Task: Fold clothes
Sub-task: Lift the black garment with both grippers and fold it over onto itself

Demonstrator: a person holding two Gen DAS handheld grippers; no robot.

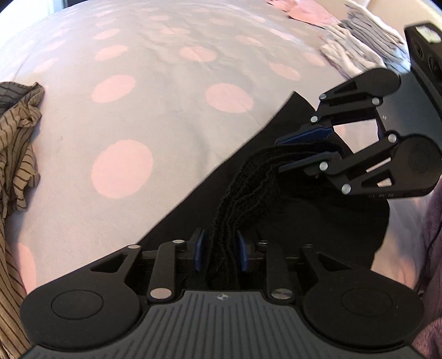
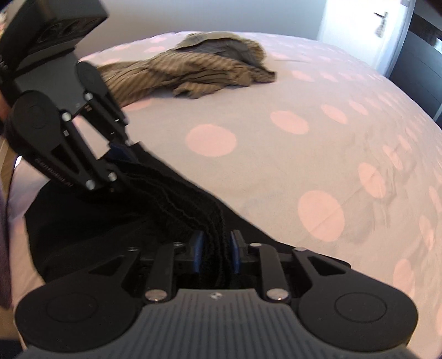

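Note:
A black garment [image 1: 190, 218] [image 2: 83, 234] lies on the bed near its edge. Its ribbed, gathered waistband [image 1: 248, 187] [image 2: 179, 198] runs in a slack bunch from one gripper to the other. My left gripper [image 1: 221, 248] [image 2: 121, 163] has its blue pads a little apart, and the bunched band sits loosely between them. My right gripper [image 2: 215, 248] [image 1: 306, 149] stands the same way at the band's other end. Both point down at the bed, close together.
The bedspread [image 1: 165, 110] [image 2: 304, 154] is pale with pink dots. A crumpled brown striped garment [image 1: 19, 143] [image 2: 199, 69] lies farther off. White striped clothes [image 1: 356, 47] and pink ones [image 1: 304, 11] lie at the far edge. A white door [image 2: 359, 27] and dark furniture [image 2: 420, 69] stand beyond the bed.

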